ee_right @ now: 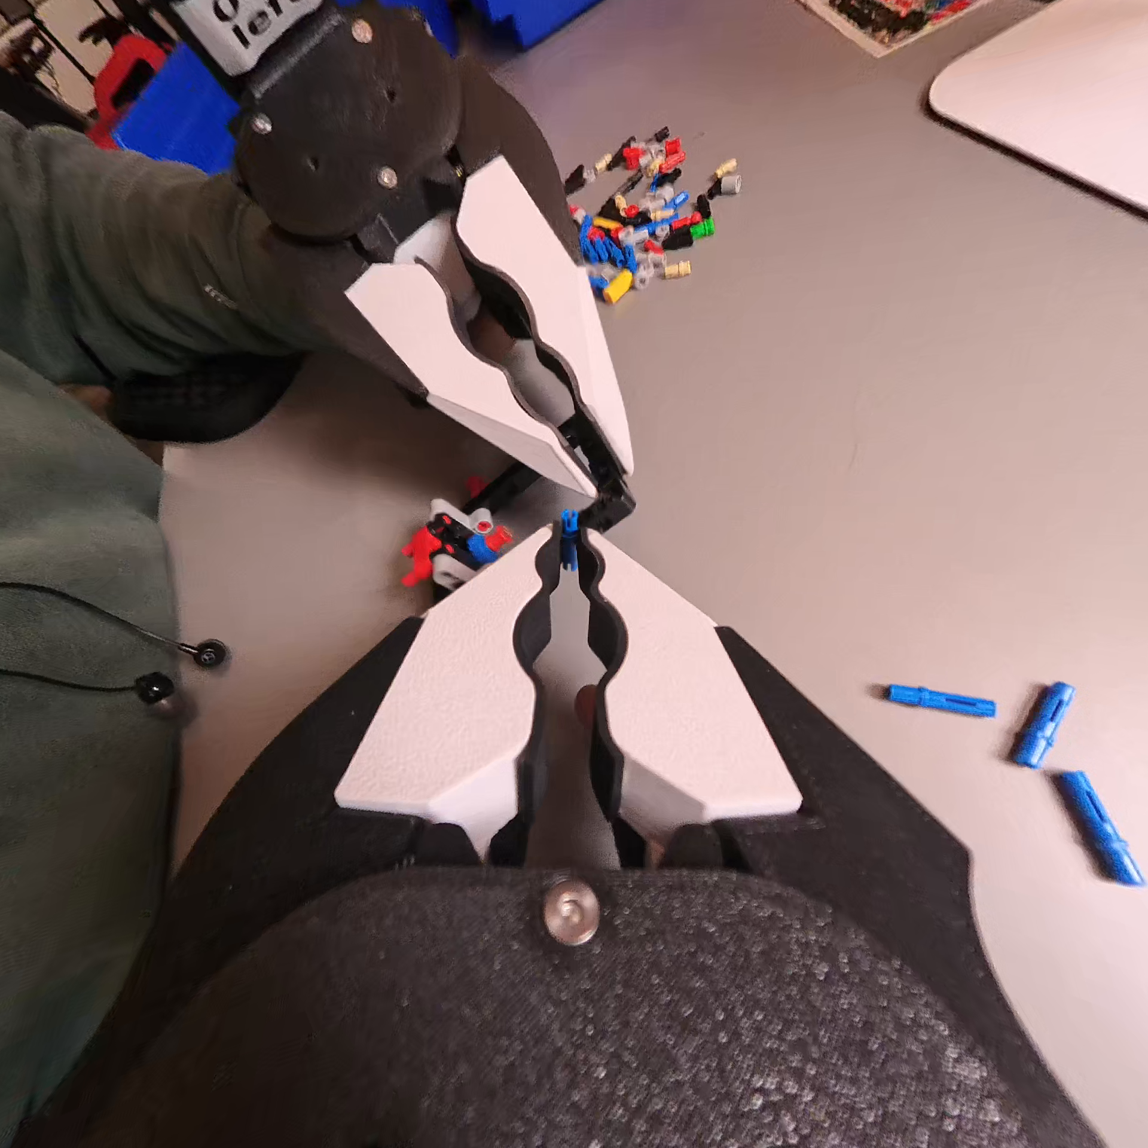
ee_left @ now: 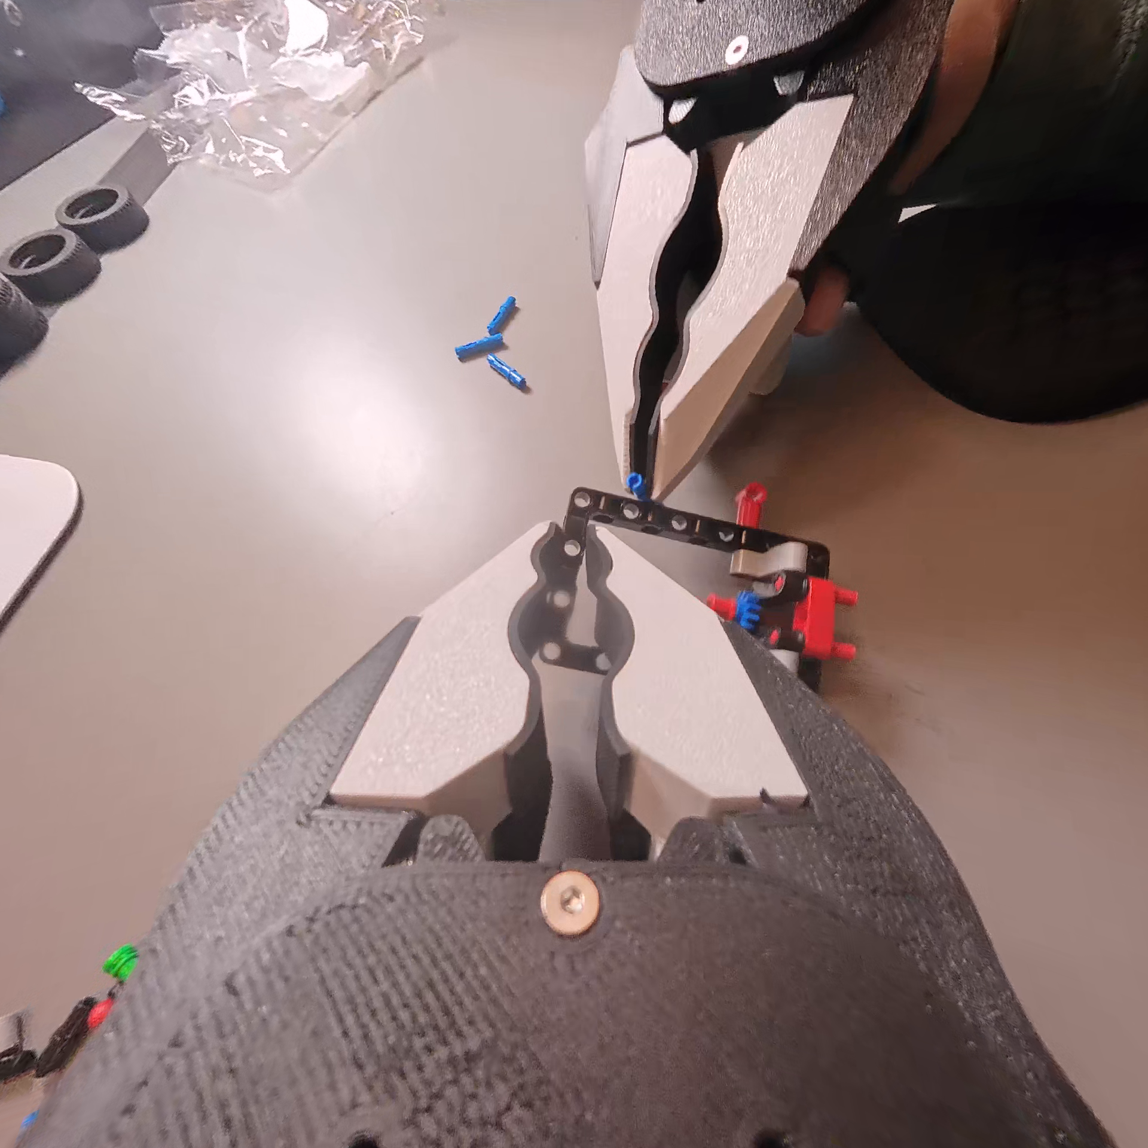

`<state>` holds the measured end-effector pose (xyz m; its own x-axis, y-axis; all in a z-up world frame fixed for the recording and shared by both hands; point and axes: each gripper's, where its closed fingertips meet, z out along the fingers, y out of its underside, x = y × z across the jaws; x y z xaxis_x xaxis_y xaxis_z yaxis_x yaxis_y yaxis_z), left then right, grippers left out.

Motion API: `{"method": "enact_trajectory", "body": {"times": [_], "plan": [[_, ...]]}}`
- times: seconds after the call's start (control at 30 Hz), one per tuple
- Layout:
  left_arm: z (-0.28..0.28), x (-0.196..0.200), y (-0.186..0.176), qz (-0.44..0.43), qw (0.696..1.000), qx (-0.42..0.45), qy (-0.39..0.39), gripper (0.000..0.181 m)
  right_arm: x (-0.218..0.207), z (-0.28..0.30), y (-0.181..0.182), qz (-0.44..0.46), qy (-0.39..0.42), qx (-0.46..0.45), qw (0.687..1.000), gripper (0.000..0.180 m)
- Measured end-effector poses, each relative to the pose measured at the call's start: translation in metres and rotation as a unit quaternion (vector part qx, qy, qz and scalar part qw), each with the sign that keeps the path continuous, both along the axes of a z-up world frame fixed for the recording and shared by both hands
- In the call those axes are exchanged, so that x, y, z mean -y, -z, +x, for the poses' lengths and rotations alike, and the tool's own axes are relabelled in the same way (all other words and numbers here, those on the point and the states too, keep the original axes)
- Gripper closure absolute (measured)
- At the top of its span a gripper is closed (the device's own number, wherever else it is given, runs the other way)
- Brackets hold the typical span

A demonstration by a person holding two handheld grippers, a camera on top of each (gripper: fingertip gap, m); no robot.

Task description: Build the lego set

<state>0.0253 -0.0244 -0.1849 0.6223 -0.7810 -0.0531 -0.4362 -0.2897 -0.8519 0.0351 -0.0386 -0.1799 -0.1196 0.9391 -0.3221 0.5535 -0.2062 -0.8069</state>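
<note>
Over the grey desk point(ee_left: 310, 497), your left tongs point(ee_left: 574, 546) are gripping the black holed lego frame point(ee_left: 677, 525) by its corner, while your right tongs point(ee_right: 568, 540) are pinching a small blue plastic pin point(ee_right: 568, 543) touching the frame's top beam.

Black frame point(ee_left: 652, 519) upright on table; blue pin point(ee_left: 635, 483) at hole.
</note>
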Motion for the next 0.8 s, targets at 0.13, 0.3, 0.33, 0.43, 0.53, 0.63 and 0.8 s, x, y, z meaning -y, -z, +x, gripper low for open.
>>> {"method": "enact_trajectory", "body": {"times": [0.13,0.3,0.33,0.43,0.53,0.63,0.8], "plan": [[-0.004,-0.001,0.0,-0.018,1.0,0.013,0.002,0.174,-0.002,0.002,0.001,-0.029,0.006,-0.007,1.0,0.177],[-0.01,-0.003,0.015,-0.037,0.999,-0.016,-0.01,0.174,-0.01,0.001,-0.002,-0.026,0.021,-0.017,0.999,0.177],[-0.011,-0.003,0.018,-0.045,0.999,-0.018,-0.013,0.174,-0.011,0.001,-0.003,-0.027,0.024,-0.022,0.999,0.177],[-0.015,-0.005,0.015,-0.046,0.999,-0.019,-0.018,0.155,-0.014,-0.002,-0.016,-0.039,0.027,-0.068,0.997,0.178],[-0.007,-0.001,-0.02,-0.036,0.996,0.081,0.007,0.152,-0.019,-0.005,-0.047,-0.07,0.038,-0.158,0.984,0.178],[0.002,-0.002,-0.049,-0.026,0.984,0.176,0.008,0.152,-0.021,-0.007,-0.072,-0.132,0.052,-0.226,0.964,0.177],[0.005,-0.005,-0.079,0.082,0.986,0.146,-0.011,0.173,-0.024,-0.011,-0.089,-0.222,0.077,-0.277,0.932,0.177]]}}
